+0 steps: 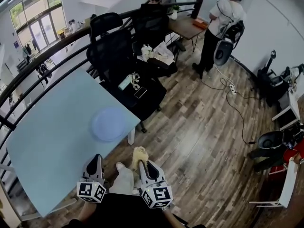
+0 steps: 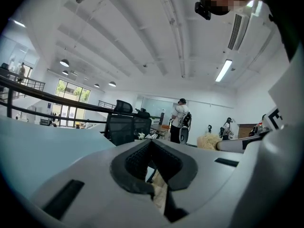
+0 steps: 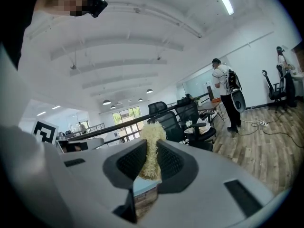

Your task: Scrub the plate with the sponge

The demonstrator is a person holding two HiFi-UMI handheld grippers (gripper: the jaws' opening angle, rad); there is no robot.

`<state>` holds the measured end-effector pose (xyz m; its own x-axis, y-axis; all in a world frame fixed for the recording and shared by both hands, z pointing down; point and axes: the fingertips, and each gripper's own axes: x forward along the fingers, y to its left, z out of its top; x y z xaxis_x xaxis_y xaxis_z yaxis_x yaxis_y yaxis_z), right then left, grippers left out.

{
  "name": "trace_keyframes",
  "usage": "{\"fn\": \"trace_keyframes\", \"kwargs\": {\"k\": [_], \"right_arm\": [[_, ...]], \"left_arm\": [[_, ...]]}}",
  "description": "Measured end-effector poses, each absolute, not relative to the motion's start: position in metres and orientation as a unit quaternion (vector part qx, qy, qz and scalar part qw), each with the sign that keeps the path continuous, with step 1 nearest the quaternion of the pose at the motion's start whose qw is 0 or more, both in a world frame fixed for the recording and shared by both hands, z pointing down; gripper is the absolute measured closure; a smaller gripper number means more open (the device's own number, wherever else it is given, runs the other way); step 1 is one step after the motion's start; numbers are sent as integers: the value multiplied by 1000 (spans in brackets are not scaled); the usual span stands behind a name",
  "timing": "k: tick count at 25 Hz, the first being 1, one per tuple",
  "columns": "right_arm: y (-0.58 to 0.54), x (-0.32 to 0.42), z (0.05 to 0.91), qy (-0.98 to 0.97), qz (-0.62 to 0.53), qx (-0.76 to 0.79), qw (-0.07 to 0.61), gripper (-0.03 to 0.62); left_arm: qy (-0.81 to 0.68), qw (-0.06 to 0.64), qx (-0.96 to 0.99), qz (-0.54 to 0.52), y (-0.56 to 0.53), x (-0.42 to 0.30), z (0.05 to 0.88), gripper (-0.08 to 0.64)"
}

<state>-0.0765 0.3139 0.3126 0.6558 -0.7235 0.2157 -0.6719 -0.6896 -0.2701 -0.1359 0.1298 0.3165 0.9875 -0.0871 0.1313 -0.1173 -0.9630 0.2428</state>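
**Sponge clamped in your right gripper, plate alone on the table**

At the far left of the head view runs a dark railing [image 1: 42,61]. Just inside it lies the pale blue table [image 1: 52,141], which fills the left side. The plate [image 1: 108,124], round and light blue, lies flat on it close to the table's right edge. Nothing touches the plate.

Your left gripper [image 1: 97,159] hangs over the near edge of the table, on the near side of the plate and apart from it. It points toward the far side, and its marker cube [image 1: 91,191] is closest to you. In the left gripper view the left gripper [image 2: 151,144] has its dark pads pressed together at the tips. Nothing sits between them, and only a slit of floor shows through lower down.

Between the two grippers you can see your own pale trouser leg [image 1: 124,178].

Your right gripper [image 1: 142,164] is to the right of the table, over the wooden floor [image 1: 204,137]. It is level with the left one and also points toward the far side. Its jaws pinch the sponge [image 1: 139,153], a shaggy yellow tuft that sticks out past the tips. In the right gripper view the sponge [image 3: 152,133] stands upright, squeezed between the two pads. The sponge is near the plate but off the table, to the plate's near right.

Beyond the table stand black office chairs [image 1: 118,56]. A person [image 1: 223,25] in a white top stands at the far right.
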Motion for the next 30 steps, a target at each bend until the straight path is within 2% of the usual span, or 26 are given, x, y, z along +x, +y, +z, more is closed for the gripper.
{"fn": "trace_keyframes", "kwargs": {"k": [24,30], "right_arm": [[184,52,319,426,-154,-890,53,528],[145,63,322,457,-150,-875,54,528]], "left_arm": [[-84,142,985,48,10,-19,341,557],[-107,136,984,42,-15,-17,340,557]]}}
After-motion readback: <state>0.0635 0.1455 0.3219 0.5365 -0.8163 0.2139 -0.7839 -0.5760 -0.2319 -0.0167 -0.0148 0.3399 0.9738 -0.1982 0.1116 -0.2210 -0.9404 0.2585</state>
